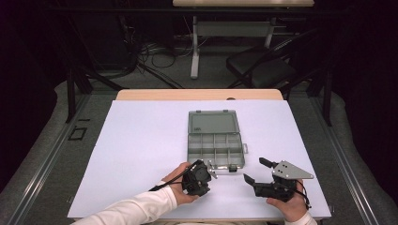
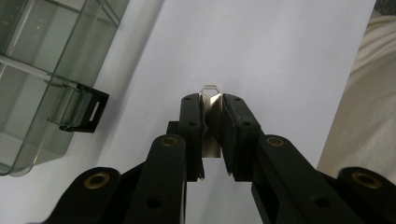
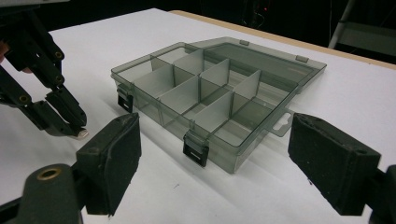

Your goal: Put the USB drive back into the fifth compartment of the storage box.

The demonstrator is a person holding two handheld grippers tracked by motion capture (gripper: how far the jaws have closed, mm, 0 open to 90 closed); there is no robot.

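Note:
A grey see-through compartment box [image 1: 215,149] lies open in the middle of the white table, its lid [image 1: 213,122] flat behind it and its compartments empty. Just in front of its left corner, my left gripper [image 1: 210,170] is shut on a thin silvery metal piece [image 2: 211,122] whose small looped tip pokes out past the pads. The box's near corner and a black latch [image 2: 85,112] lie to the left in the left gripper view. To the right of the box front, my right gripper [image 1: 254,169] stands open, nothing between its pads [image 3: 112,161], facing the box [image 3: 210,93].
A white sheet [image 1: 141,140] covers the wooden table [image 1: 199,94]. Two black latches [image 3: 195,151] stick out on the box's front wall. Past the table stand a dark chair [image 1: 263,68], a white desk leg [image 1: 195,47] and cables on the floor.

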